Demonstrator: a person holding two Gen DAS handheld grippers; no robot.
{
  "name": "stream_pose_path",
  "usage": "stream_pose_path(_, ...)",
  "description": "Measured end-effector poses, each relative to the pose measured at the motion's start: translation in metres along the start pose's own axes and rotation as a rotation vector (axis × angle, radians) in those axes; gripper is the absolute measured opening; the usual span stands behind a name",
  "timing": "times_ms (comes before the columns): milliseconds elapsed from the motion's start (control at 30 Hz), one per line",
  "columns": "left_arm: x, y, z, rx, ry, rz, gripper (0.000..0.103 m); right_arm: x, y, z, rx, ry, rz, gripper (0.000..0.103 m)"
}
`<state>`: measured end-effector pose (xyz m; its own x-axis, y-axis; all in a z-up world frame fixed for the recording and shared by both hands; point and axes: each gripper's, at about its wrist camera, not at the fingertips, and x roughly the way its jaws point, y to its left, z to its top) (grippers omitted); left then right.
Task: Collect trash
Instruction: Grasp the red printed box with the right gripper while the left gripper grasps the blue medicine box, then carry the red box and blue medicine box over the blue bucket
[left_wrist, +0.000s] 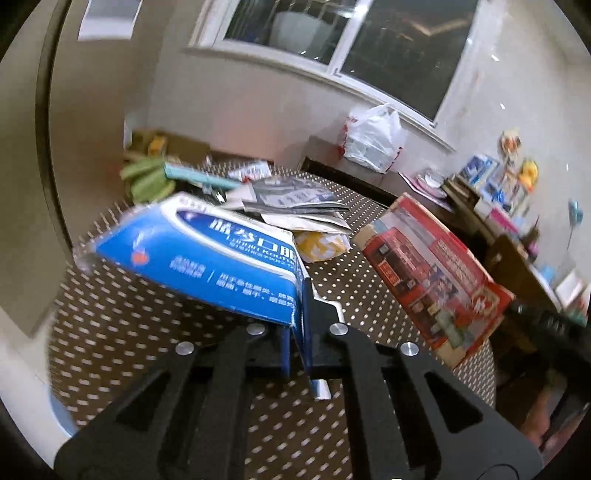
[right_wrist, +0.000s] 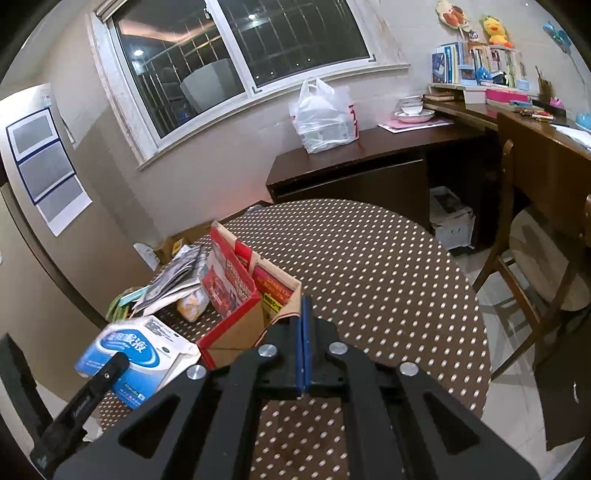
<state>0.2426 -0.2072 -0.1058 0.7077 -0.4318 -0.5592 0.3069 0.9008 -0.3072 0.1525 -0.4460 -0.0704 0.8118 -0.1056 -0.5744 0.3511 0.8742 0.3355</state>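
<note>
- The blue and white box (left_wrist: 207, 258) is on the left, lifted off the dotted worktop (left_wrist: 122, 325). It looks like a thin card box, so I think it is light and a bit bendy. It could crush if it is squeezed hard.
- The left gripper (left_wrist: 297, 325) has its fingers (left_wrist: 306, 314) clenched on one end edge of that box. The box sticks far out from the fingers and tips to one side, so it may swing or slip. A hold nearer the middle would be steadier, I think.
- Behind it lies a pile of trash: crumpled papers (left_wrist: 291, 205) and a yellow wrapper (left_wrist: 321, 245). These look soft and very light. They should be easy to pinch anywhere, but they could flutter away.
- Next comes the red carton (right_wrist: 236, 291), open at the top, standing near the middle of the worktop. It is stiff card and looks like a good place to drop trash in.
- The right gripper (right_wrist: 303, 332) has its fingers (right_wrist: 308, 317) clenched on the carton's thin brown wall, near a corner. That wall is stiff enough to hold, but it could bend or tear if pulled hard.
- To the right the worktop is bare dots, with a chair (right_wrist: 524, 266) beside it.
</note>
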Motion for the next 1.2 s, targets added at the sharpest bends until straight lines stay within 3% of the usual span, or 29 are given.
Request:
stream_pose_path(267,-0.049,0.011,0.005,0.142,-0.059,0.092,0.003,-0.028,0.032,-0.018,-0.004,-0.018,0.043,0.001)
stream_pose_path(467,-0.089,0.037,0.006,0.204,-0.103,0.228,0.003,-0.044,0.077,-0.036,-0.041,-0.014,0.121,0.002)
stream_pose_path(833,-0.175,0.115,0.000,0.141,-0.213,0.416,0.003,-0.040,0.196,-0.079,-0.198,0.086,0.317,0.002)
stream_pose_path(1067,-0.197,0.174,-0.010,0.058,-0.178,0.519,0.003,-0.031,0.263,-0.110,-0.283,0.168,0.426,0.002)
stream_pose_path(1200,-0.197,0.206,-0.020,0.005,-0.128,0.567,0.003,-0.020,0.290,-0.130,-0.324,0.215,0.430,0.002)
